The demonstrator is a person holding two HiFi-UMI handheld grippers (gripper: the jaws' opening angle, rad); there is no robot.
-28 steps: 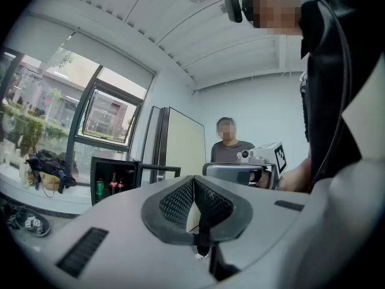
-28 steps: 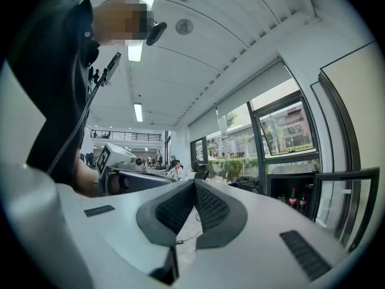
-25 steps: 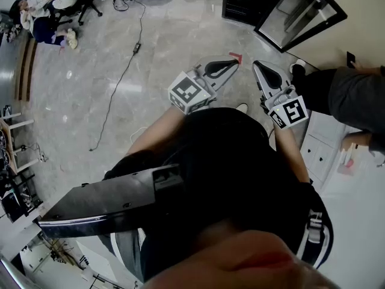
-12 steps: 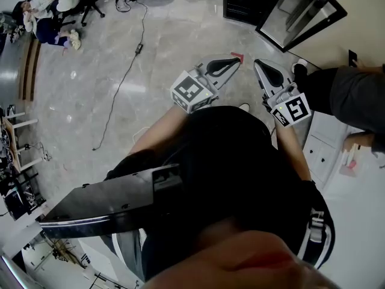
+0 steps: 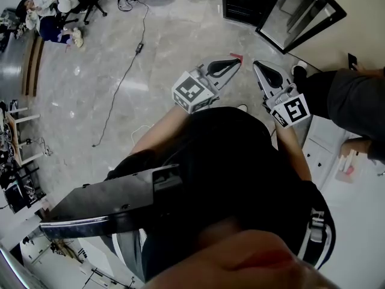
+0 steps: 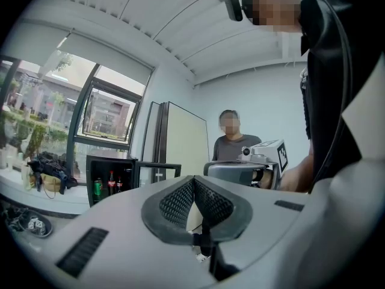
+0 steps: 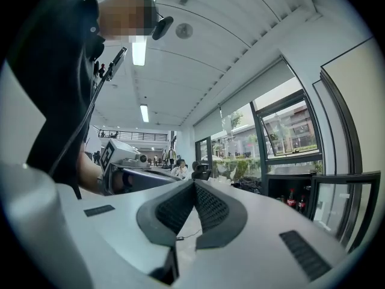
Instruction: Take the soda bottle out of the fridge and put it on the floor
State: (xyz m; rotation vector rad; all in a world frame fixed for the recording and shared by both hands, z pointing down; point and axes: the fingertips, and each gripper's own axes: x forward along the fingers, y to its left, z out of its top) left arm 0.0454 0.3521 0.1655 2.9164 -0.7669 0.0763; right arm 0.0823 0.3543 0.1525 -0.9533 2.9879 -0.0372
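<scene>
Both tools empty. Left gripper [image 5: 232, 61] and right gripper [image 5: 260, 67] are held out ahead of my body, centre of the head view. In each gripper's own view the jaws stand pressed together with nothing between them.

Risk 1: I go in with the jaws closed. The pads would butt the bottle and shove it over inside the shelf instead of taking it. Open first.

Floor [image 5: 168, 47]: glossy stone, with a cable [image 5: 123, 71] trailing across the left half. Judged risk: a bottle set down tilted there could tip or roll.

Fridge [image 5: 243, 2] sits at the top edge of the head view, and its glass door [image 5: 301, 11] stands open toward upper right. The door edge lies on the right gripper's likely path, so it could be clipped.

Soda bottle [image 6: 110, 183] stands inside the fridge, left of centre in the left gripper view, with another bottle and a green can [image 6: 98, 188] just beside it. Neighbours could be knocked, or the wrong item grabbed.

A bystander [image 5: 355, 101] stands at right, close to the door, so there is a chance of contact on the swing out.
</scene>
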